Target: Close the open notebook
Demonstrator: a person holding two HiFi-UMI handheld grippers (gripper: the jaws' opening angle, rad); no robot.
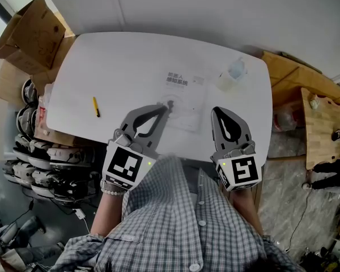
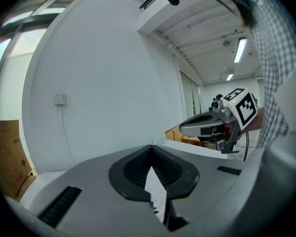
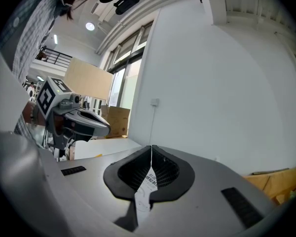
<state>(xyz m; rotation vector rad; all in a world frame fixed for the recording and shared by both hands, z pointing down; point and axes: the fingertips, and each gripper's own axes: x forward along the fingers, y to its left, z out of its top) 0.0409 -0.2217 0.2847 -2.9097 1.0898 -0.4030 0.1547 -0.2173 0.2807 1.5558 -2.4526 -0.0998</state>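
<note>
Checked shirt [image 1: 181, 220], left gripper [image 1: 165, 107], right gripper [image 1: 217, 111], jaws clenched, notebook [image 1: 185, 90], pen [image 1: 96, 106], clear container [image 1: 231, 75] beyond

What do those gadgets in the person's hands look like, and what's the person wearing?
The left gripper and right gripper are grey plastic tapering to a point, with black ribbed pads. Each carries a cube with black-and-white square markers and a green light. The person wears a grey checked shirt and a bead bracelet.
</note>
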